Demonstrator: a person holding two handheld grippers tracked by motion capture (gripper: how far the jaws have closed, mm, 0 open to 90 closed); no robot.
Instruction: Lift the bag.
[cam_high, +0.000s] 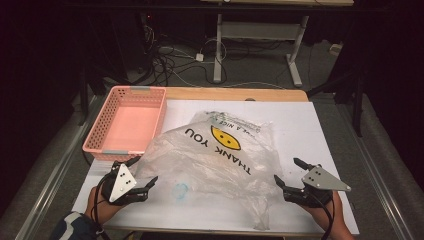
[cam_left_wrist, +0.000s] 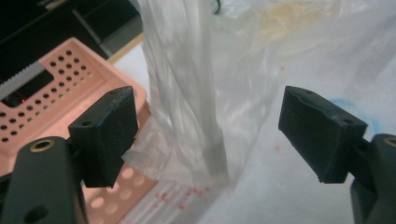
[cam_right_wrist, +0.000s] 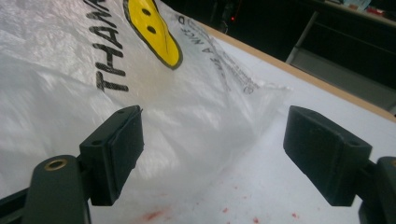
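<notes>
Flanking one plastic bag (cam_high: 210, 160), left gripper (cam_high: 141, 174) and right gripper (cam_high: 289, 174), fingers spread wide; one pink basket (cam_high: 95, 132) beside

Open left claw (cam_left_wrist: 208, 140) before bag handle (cam_left_wrist: 196, 107), pink basket (cam_left_wrist: 56, 79) beside.

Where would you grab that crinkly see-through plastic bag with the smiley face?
Probably the crumpled, gathered fold at the near left edge of the translucent plastic bag, coming from the left: it stands up between the open left hand-held gripper, whereas the printed panel lies flat.
</notes>
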